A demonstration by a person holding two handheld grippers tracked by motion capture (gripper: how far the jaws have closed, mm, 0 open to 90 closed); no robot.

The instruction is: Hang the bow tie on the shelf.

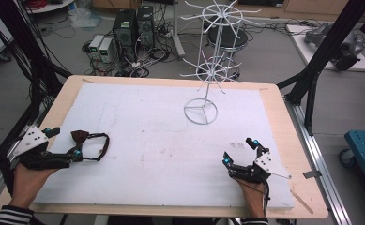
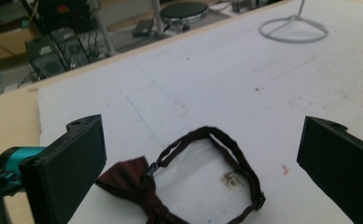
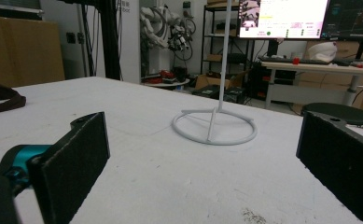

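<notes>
The dark maroon bow tie (image 1: 90, 143) lay flat on the white foam board (image 1: 161, 140), well to the left of the white wire rack (image 1: 208, 70). Its strap (image 2: 230, 154) made a closed loop, the bow knot (image 2: 132, 184) at the loop's left end.

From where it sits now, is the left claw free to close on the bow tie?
Probably yes. The left claw is open right at the bow tie, which lies flat on the white mat with its strap loop between the jaws. Nothing stands between them.
</notes>
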